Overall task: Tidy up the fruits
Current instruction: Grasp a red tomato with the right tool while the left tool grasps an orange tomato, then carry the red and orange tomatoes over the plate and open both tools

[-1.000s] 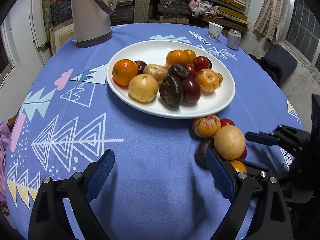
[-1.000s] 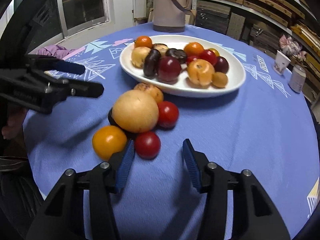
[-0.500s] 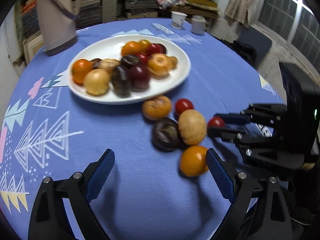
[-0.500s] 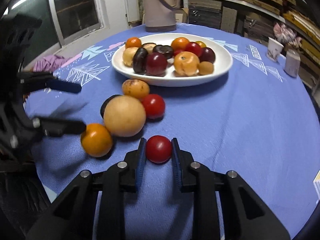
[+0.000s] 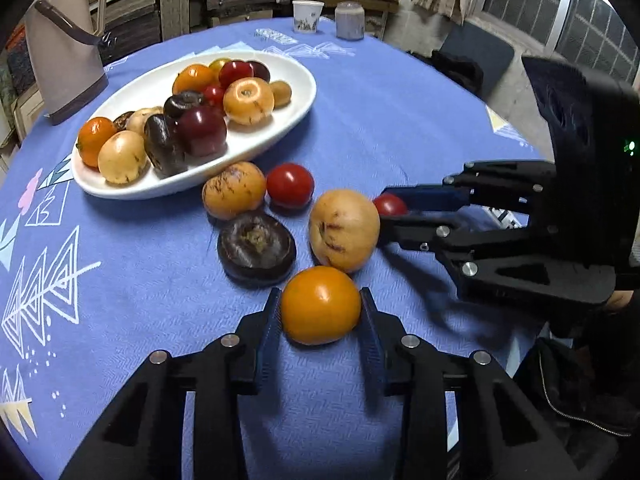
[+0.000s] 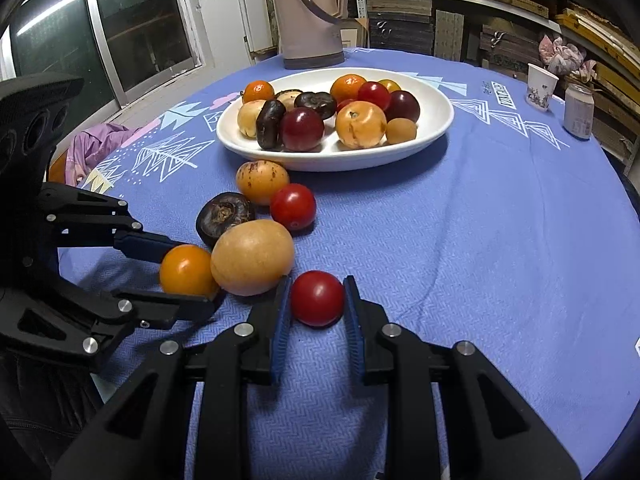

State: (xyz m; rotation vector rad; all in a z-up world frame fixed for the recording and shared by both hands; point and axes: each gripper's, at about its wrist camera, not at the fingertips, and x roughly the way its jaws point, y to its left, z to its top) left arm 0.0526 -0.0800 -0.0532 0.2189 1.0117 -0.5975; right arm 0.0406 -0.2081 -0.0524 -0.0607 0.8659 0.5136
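My left gripper (image 5: 320, 312) is shut on an orange fruit (image 5: 321, 304) resting on the blue cloth; it also shows in the right wrist view (image 6: 186, 269). My right gripper (image 6: 316, 302) is shut on a small red fruit (image 6: 317, 298), seen from the side in the left wrist view (image 5: 390, 205). Between them lie a large tan fruit (image 5: 344, 230), a dark brown fruit (image 5: 256, 246), a speckled orange fruit (image 5: 234, 190) and another red fruit (image 5: 290, 185). A white oval plate (image 5: 256, 148) behind them holds several fruits.
A beige thermos jug (image 5: 60, 52) stands behind the plate. A paper cup (image 5: 307, 16) and a can (image 5: 349, 20) stand at the table's far edge. Shelves of stacked boards line the back wall. A purple cloth (image 6: 94, 144) hangs off the table's left side.
My left gripper has moved forward and closed on the orange fruit. My right gripper stays closed on the small red fruit, which it took hold of half a second earlier.
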